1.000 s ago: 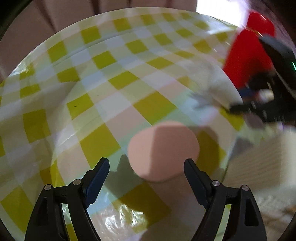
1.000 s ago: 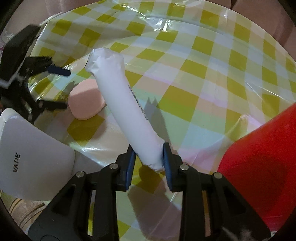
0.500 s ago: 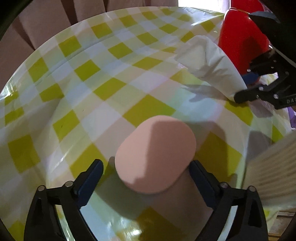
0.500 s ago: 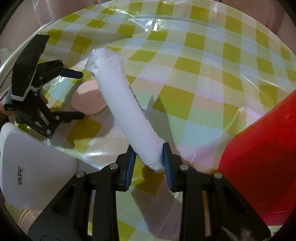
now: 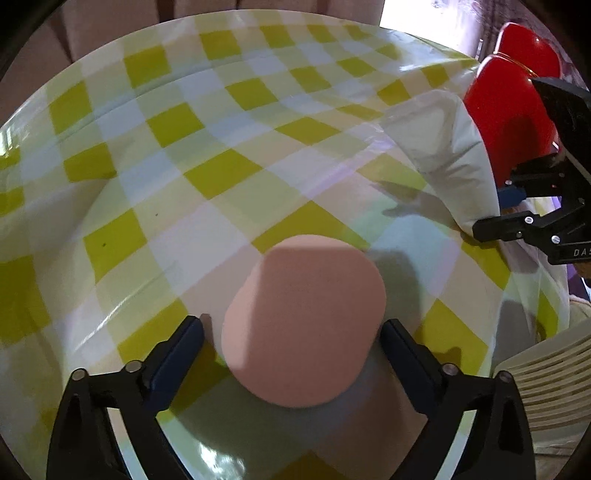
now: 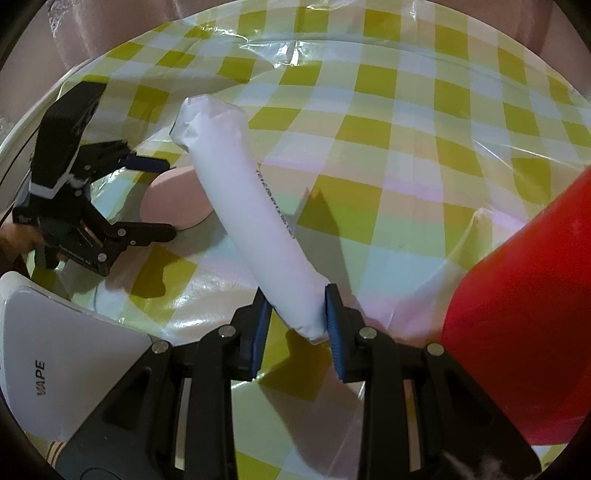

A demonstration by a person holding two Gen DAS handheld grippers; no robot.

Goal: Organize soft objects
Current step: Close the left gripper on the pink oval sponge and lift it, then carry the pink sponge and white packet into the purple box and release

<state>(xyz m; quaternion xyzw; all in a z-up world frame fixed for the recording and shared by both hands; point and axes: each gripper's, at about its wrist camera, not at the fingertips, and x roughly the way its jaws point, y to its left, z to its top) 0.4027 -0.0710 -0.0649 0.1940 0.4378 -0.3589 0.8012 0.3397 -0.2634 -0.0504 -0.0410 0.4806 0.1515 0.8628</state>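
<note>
Pink sponge (image 5: 304, 321) between wide left jaws; right jaws clamp white roll (image 6: 251, 221)

Both views are sharp and fairly bright, bowed by fisheye with dark vignetted corners. Glare streaks the glossy checked worktop (image 6: 388, 122); a blown-out window (image 5: 410, 14) glows beyond its far edge; soft shadows fall toward the cameras.

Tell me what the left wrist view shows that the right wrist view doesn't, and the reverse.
Only the left wrist view: the pink sponge whole, lying between the open left gripper fingers, and a ribbed beige panel at the right edge.

Only the right wrist view: the full white roll, its near end clamped in the right gripper, and a white device with lettering on it.

Both: checked tablecloth, sponge, roll, both grippers, and the red object.
</note>
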